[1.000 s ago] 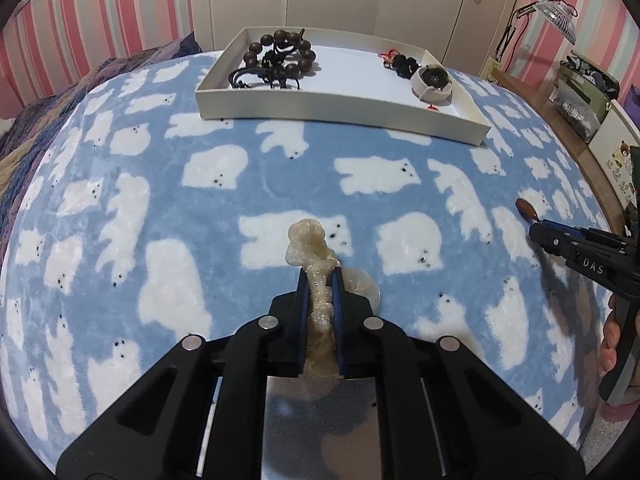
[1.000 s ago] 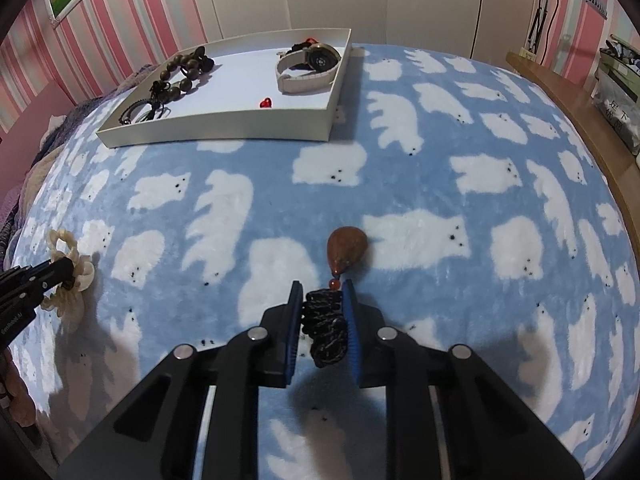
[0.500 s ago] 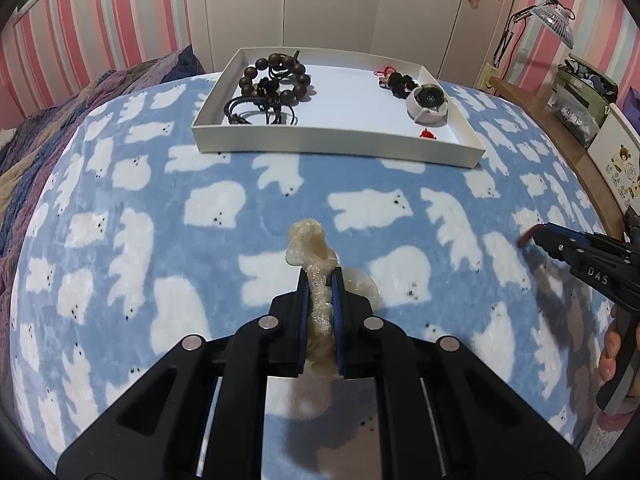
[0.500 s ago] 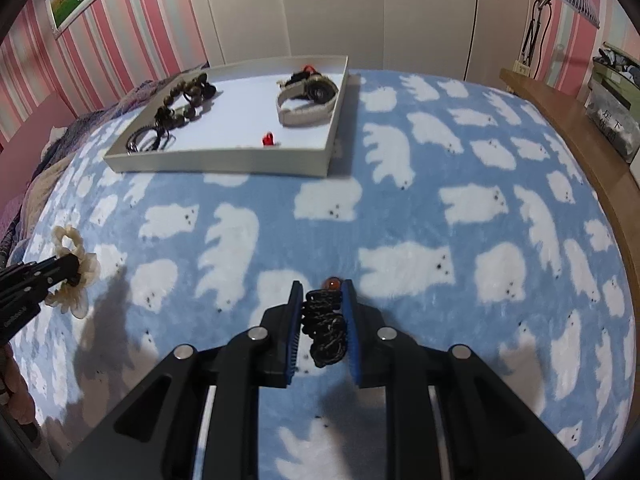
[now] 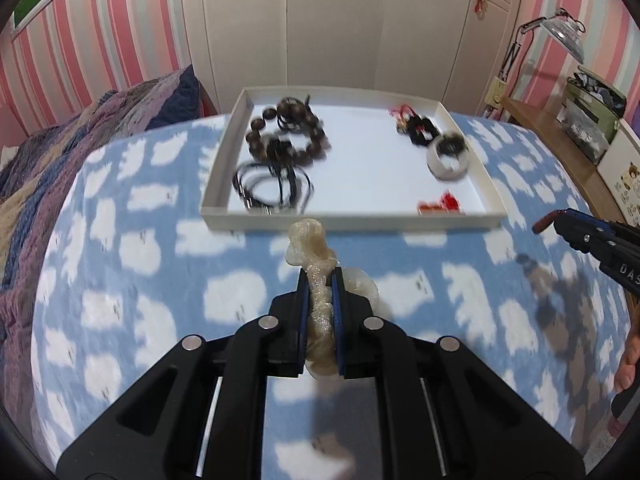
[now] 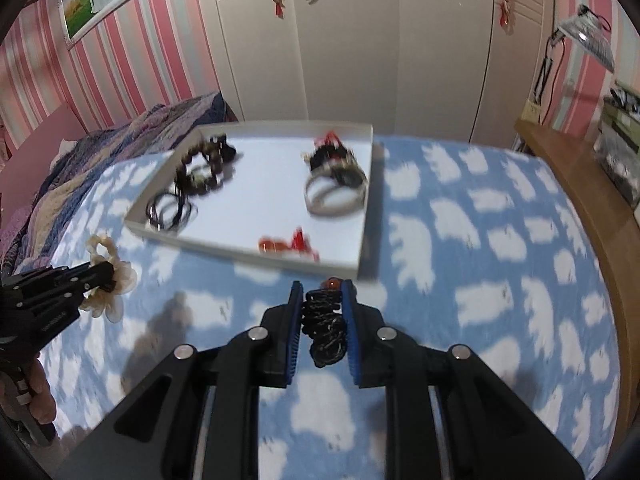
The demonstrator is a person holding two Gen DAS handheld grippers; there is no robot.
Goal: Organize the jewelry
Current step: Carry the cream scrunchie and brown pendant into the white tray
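Observation:
My left gripper (image 5: pixel 320 276) is shut on a cream frilly scrunchie (image 5: pixel 310 244), held above the blue blanket in front of the white tray (image 5: pixel 344 218). It also shows in the right wrist view (image 6: pixel 108 276). My right gripper (image 6: pixel 323 292) is shut on a black braided cord (image 6: pixel 326 326) with a red bead, lifted above the blanket near the tray's (image 6: pixel 362 240) right front corner. The tray holds a dark bead bracelet (image 5: pixel 288 136), black cords (image 5: pixel 272 184), a watch (image 5: pixel 448 154) and small red pieces (image 5: pixel 438 204).
The blue blanket with white bears (image 5: pixel 132 280) covers the bed. A striped quilt (image 5: pixel 60 160) lies at the left. A wooden ledge with boxes (image 5: pixel 588 128) and a lamp stands at the right. White wardrobe doors (image 6: pixel 360 48) stand behind.
Both grippers have risen and moved toward the tray with their items. The brown pendant that lay on the blanket has been lifted and now hangs hidden below the right gripper.

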